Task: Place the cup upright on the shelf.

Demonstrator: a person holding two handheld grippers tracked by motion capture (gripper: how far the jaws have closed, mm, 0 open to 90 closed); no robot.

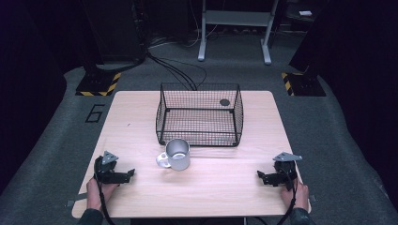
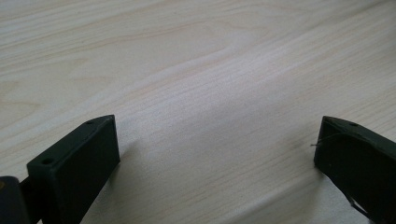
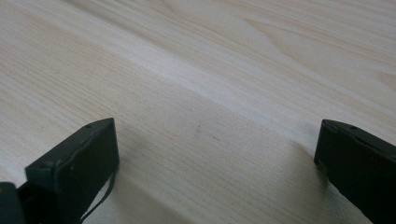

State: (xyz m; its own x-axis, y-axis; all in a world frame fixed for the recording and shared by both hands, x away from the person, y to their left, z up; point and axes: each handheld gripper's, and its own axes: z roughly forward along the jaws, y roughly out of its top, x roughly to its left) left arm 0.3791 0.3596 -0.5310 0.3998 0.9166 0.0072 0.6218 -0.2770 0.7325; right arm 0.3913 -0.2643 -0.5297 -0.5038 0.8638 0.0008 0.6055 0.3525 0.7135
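Note:
A silver metal mug (image 1: 176, 154) stands upright on the wooden table (image 1: 141, 117), handle to the left, just in front of a black wire basket (image 1: 199, 114). My left gripper (image 1: 130, 174) rests near the table's front left, held by a hand, and is open with nothing between its jaws. At the front right lies my right gripper (image 1: 260, 176), open too and pointing inward. In the left gripper view the left gripper (image 2: 217, 140) has bare wood between its wide-apart jaws. The right gripper (image 3: 217, 140) looks the same in its own view.
A small dark round thing (image 1: 225, 102) shows at the basket's far right side. Beyond the table lie grey carpet, black cables (image 1: 180, 70), a white stand (image 1: 234, 28) and two yellow-black striped bases (image 1: 98, 84).

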